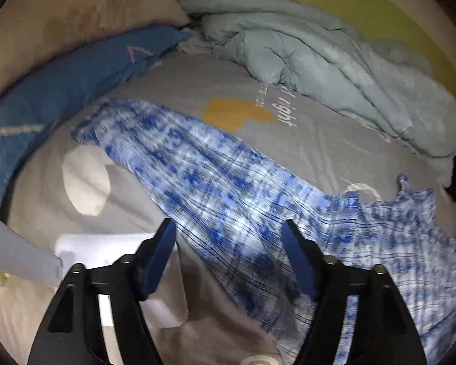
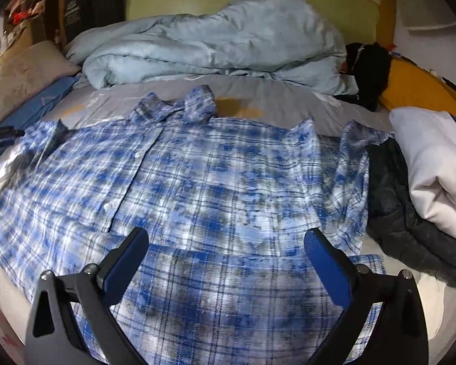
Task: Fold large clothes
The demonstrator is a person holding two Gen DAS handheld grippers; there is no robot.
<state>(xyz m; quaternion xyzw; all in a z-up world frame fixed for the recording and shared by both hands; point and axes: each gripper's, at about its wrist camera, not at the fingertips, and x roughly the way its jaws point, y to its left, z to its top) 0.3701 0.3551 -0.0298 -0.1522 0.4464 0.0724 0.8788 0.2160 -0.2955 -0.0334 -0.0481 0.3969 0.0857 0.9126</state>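
A blue and white plaid shirt (image 2: 215, 188) lies spread front up on the grey bed sheet (image 2: 276, 97), collar toward the far side. My right gripper (image 2: 226, 243) is open and empty, hovering above the shirt's lower body. In the left wrist view the shirt's sleeve (image 1: 197, 170) stretches away across the sheet (image 1: 313, 140). My left gripper (image 1: 229, 231) is open and empty just above the near part of that sleeve.
A crumpled light blue duvet (image 2: 215, 45) lies along the far side, also in the left wrist view (image 1: 334, 60). A blue pillow (image 1: 54, 91) and a beige pillow (image 1: 70, 21) are at left. A dark padded jacket (image 2: 410, 231) and white folded cloth (image 2: 434, 176) sit at right.
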